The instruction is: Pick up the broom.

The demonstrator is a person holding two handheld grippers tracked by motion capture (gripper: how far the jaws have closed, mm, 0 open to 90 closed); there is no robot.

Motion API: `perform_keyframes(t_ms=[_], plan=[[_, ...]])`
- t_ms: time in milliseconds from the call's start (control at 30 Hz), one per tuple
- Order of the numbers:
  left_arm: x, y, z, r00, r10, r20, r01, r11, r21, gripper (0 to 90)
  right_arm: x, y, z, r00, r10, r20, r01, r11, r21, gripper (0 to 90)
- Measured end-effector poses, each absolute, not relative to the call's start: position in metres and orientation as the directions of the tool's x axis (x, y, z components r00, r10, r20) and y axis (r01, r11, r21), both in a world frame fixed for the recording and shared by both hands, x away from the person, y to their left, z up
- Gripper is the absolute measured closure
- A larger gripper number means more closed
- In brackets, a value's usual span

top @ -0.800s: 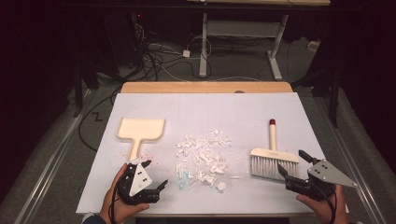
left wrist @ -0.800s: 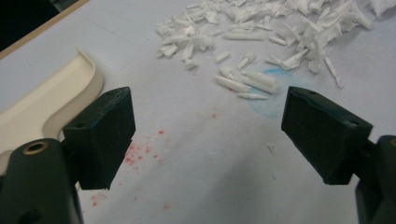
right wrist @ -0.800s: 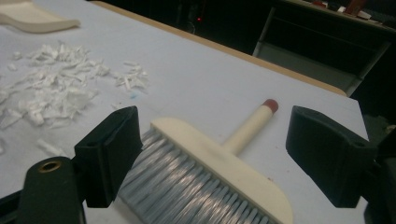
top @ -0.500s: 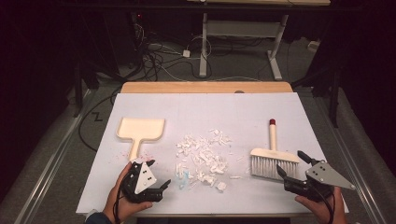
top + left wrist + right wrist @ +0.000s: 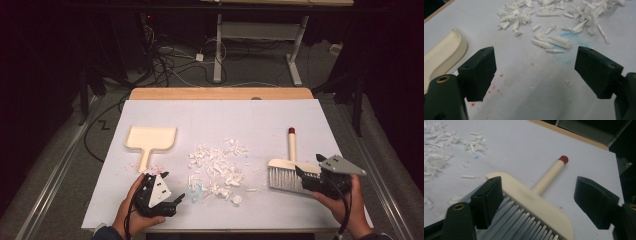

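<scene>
- We see a matt cream plastic brush with grey bristles.
- We see a smooth cream plastic dustpan.
- We see white paper scraps.
- We see the bench under matt white sheeting.

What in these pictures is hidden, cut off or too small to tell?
- Brush: in the right gripper view its bristle tips run off the bottom edge, and a black jaw covers one corner.
- Dustpan: in the left gripper view the left edge cuts most of it off.
- White scraps: in the high view too small to tell their material.
- Brush in the high view: the right gripper overlaps its near end; contact is unclear.
</scene>
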State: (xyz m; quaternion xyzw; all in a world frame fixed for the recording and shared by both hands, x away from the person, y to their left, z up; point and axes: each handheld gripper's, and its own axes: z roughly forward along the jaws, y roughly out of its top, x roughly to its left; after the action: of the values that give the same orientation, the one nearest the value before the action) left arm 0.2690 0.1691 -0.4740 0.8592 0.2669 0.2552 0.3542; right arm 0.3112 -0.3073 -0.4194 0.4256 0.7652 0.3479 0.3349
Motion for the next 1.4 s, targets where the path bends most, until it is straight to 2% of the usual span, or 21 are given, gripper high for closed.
perform_keyframes(t_ms=[167, 333, 400, 433, 467, 567, 600, 667, 800, 1033, 1300, 1400], plan=[[0.267, 0.170, -0.474, 0.730, 0.637, 0.248, 0.276, -0.607, 0.746, 16.7, 0.343, -0.301, -0.415, -0.382, 0.908, -0.174, 0.507, 0.363, 0.781, 24.9], [0.268, 0.172, -0.475, 0.731, 0.636, 0.246, 0.280, -0.609, 0.742, 16.8, 0.395, -0.298, -0.430, -0.303, 0.948, -0.094, 0.662, 0.280, 0.695, 28.9], [0.268, 0.172, -0.475, 0.732, 0.635, 0.247, 0.279, -0.610, 0.741, 16.9, 0.407, -0.298, -0.439, -0.285, 0.955, -0.082, 0.712, 0.268, 0.649, 34.5], [0.267, 0.172, -0.475, 0.732, 0.634, 0.249, 0.278, -0.612, 0.740, 16.9, 0.407, -0.298, -0.439, -0.285, 0.955, -0.082, 0.712, 0.268, 0.649, 34.5], [0.266, 0.172, -0.475, 0.732, 0.633, 0.251, 0.277, -0.614, 0.739, 16.9, 0.415, -0.299, -0.447, -0.260, 0.964, -0.053, 0.741, 0.235, 0.630, 43.4], [0.264, 0.173, -0.475, 0.729, 0.637, 0.252, 0.280, -0.613, 0.739, 16.9, 0.420, -0.298, -0.457, -0.288, 0.958, 0.006, 0.782, 0.232, 0.578, 52.8], [0.264, 0.174, -0.475, 0.727, 0.638, 0.253, 0.282, -0.613, 0.738, 17.1, 0.420, -0.298, -0.459, -0.287, 0.958, 0.000, 0.775, 0.232, 0.588, 56.0], [0.264, 0.174, -0.475, 0.726, 0.640, 0.253, 0.282, -0.612, 0.739, 17.3, 0.420, -0.299, -0.459, -0.272, 0.962, 0.013, 0.775, 0.211, 0.596, 56.9], [0.264, 0.174, -0.475, 0.727, 0.640, 0.250, 0.284, -0.612, 0.738, 17.3, 0.420, -0.294, -0.460, -0.282, 0.959, -0.021, 0.771, 0.239, 0.590, 58.4], [0.264, 0.171, -0.474, 0.729, 0.637, 0.251, 0.279, -0.611, 0.741, 18.5, 0.419, -0.288, -0.461, -0.316, 0.947, -0.053, 0.748, 0.283, 0.601, 70.9], [0.263, 0.175, -0.472, 0.703, 0.666, 0.250, 0.280, -0.583, 0.763, 19.0, 0.420, -0.291, -0.461, -0.360, 0.931, -0.061, 0.729, 0.322, 0.604, 71.0], [0.264, 0.176, -0.472, 0.700, 0.671, 0.246, 0.286, -0.578, 0.764, 19.0, 0.420, -0.296, -0.461, -0.371, 0.928, -0.025, 0.722, 0.305, 0.620, 71.2]])
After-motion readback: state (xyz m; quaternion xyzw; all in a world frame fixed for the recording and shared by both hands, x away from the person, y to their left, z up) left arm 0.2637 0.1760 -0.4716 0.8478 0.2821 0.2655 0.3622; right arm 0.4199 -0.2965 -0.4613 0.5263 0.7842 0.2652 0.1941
